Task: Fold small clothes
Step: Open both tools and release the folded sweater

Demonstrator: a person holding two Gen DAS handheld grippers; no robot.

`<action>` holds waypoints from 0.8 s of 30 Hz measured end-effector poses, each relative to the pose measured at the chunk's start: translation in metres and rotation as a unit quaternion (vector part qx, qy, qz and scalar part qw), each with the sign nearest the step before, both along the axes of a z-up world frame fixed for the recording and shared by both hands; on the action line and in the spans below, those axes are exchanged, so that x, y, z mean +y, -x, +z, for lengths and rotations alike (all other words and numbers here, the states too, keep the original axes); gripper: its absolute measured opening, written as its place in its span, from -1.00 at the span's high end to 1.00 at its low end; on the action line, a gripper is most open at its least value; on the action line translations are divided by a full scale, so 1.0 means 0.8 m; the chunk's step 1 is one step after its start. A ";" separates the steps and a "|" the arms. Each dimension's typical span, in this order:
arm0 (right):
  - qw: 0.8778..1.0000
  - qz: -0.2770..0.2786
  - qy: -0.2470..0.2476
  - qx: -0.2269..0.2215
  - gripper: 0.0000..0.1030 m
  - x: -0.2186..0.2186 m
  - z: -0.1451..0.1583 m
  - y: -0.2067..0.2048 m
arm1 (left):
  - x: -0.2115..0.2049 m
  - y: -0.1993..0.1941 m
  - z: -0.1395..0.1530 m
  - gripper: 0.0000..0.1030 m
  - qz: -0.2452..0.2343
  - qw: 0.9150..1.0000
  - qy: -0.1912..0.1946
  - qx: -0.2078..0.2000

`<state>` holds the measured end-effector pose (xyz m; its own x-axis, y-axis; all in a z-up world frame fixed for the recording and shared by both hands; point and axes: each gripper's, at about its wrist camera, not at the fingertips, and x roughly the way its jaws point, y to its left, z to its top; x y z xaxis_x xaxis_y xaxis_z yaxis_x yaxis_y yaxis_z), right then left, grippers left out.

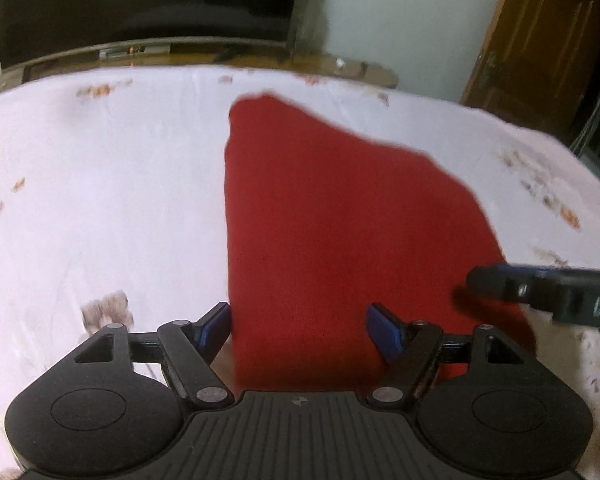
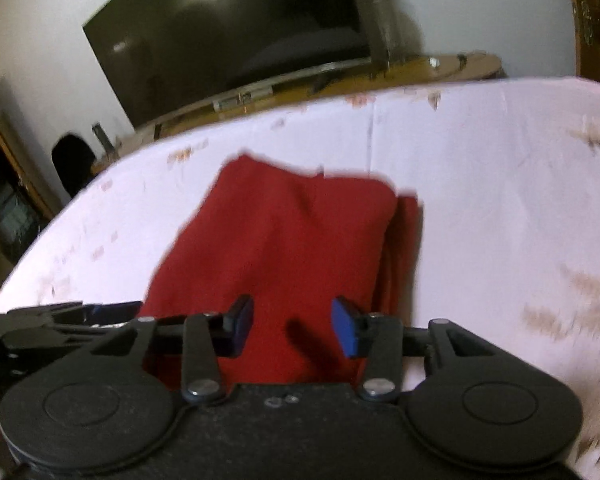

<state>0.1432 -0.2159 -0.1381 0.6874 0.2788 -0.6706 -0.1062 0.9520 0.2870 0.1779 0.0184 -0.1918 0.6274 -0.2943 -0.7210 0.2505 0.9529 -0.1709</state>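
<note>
Left wrist view has my left gripper low over the near edge of the red cloth, fingers wide apart and nothing pinched; the left pad sits just at the cloth's left edge, the other over the red. The cloth lies folded on the white sheet, its far end tapering toward the sheet's far edge. My right gripper pokes in at the cloth's right side, cut off by the frame, so from here I cannot tell how its fingers stand. In the right wrist view, my right gripper hangs over the cloth's near end with fingers apart, a shadow on the red between them, no fabric clamped. A second layer shows along the cloth's right edge. My left gripper lies at the cloth's near left corner, partly hidden behind my right one. Beyond the sheet's far edge stand a dark TV on a wooden stand and a wooden door to the right. Both views are smeared, so the sheet's print is hard to read.
</note>
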 end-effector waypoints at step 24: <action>0.999 -0.036 0.011 0.017 -0.18 0.013 -0.004 0.034 | -0.009 0.040 0.042 -1.00 0.035 0.999 -0.025 0.003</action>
